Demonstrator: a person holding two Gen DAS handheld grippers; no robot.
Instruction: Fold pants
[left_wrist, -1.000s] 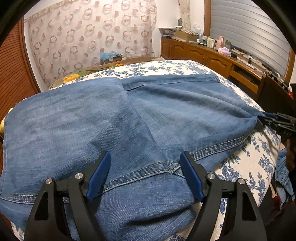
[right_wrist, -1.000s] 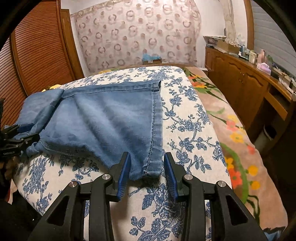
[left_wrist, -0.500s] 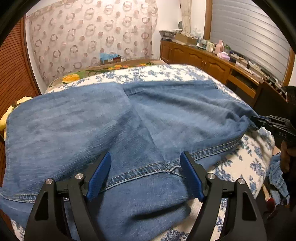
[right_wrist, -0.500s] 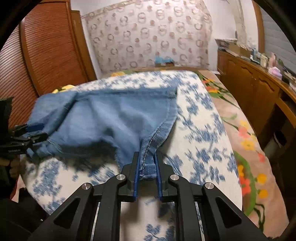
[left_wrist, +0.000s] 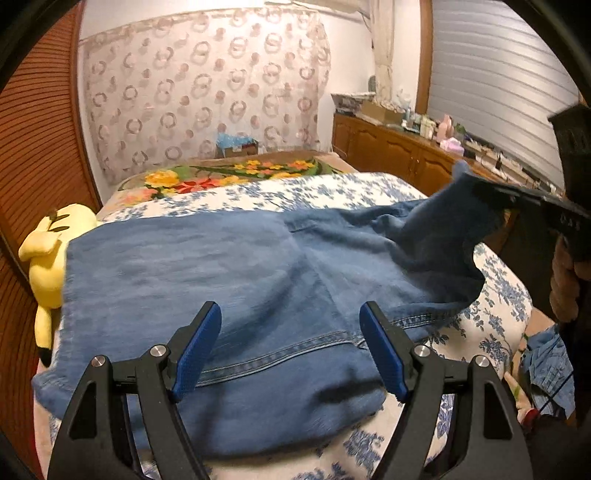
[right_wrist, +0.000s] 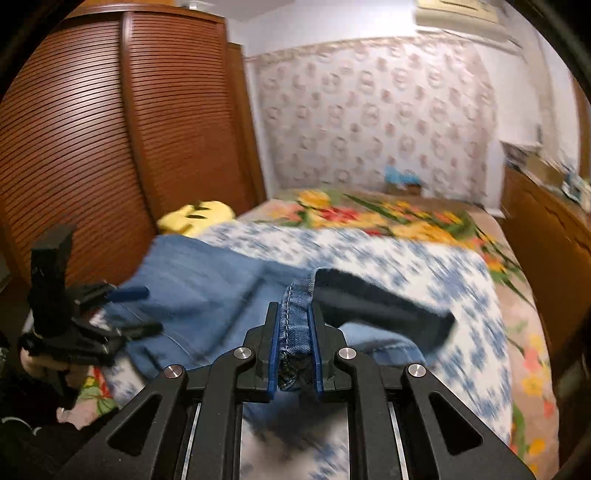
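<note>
Blue denim pants (left_wrist: 236, 280) lie spread across the bed, waist end near my left gripper. My left gripper (left_wrist: 290, 347) is open, its blue pads hovering just above the waistband seam, holding nothing. My right gripper (right_wrist: 294, 332) is shut on the hem of a pant leg (right_wrist: 295, 306) and has it lifted off the bed. In the left wrist view the right gripper (left_wrist: 480, 190) shows at the right with the raised leg end draped from it. In the right wrist view the left gripper (right_wrist: 136, 310) shows at the left, open.
The bed has a blue-flowered white cover (left_wrist: 332, 188) and a bright floral blanket (left_wrist: 229, 173) at its far end. A yellow plush toy (left_wrist: 48, 254) lies at the bed's left edge by the slatted wooden wardrobe (right_wrist: 92, 147). A cluttered wooden sideboard (left_wrist: 399, 147) runs along the right.
My right gripper closed on the pant leg hem and lifted it up and leftward over the pants. My left gripper stayed open above the waistband and rose a little.
</note>
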